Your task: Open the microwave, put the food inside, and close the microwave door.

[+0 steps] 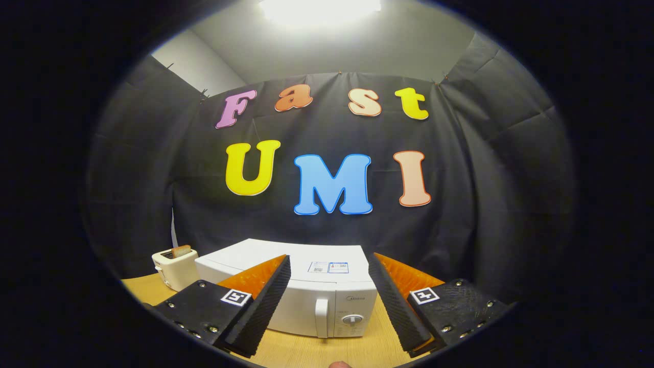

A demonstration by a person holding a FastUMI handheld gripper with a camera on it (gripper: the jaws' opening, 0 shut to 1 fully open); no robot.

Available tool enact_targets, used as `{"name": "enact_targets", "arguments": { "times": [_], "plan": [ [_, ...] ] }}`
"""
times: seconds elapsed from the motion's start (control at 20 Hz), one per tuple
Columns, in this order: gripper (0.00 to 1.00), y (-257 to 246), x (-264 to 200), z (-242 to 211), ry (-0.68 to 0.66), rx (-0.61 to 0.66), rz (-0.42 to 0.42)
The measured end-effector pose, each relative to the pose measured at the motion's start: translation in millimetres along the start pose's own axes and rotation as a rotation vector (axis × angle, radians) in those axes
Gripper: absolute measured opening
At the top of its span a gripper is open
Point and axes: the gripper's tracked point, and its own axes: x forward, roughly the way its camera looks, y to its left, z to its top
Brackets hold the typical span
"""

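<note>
Gripper view: claw [329, 301] spread wide, empty, before the closed microwave [301, 286] on the table [306, 350]; door handle [321, 317] lies between its fingers. Approaching off-line risks missing the narrow handle.

A white microwave [317, 301] stands upright on the wooden table, its door shut, with a vertical white handle and a round dial on the front panel. It sits just ahead of the spread gripper [329, 266] fingers, framed between them.
</note>
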Motion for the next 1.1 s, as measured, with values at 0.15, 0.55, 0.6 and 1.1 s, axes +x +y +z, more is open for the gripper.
{"name": "enact_targets", "arguments": {
  "times": [0.15, 0.55, 0.6, 1.1],
  "plan": [
    [0.97, 3, 13, -23, 0.027, -0.010, 0.009],
    [0.98, 15, 37, -86, 0.100, 0.009, 0.042],
    [0.98, 14, 40, -91, 0.102, 0.006, 0.035],
    [0.98, 9, 70, -168, 0.238, 0.035, 0.004]
  ]
}}
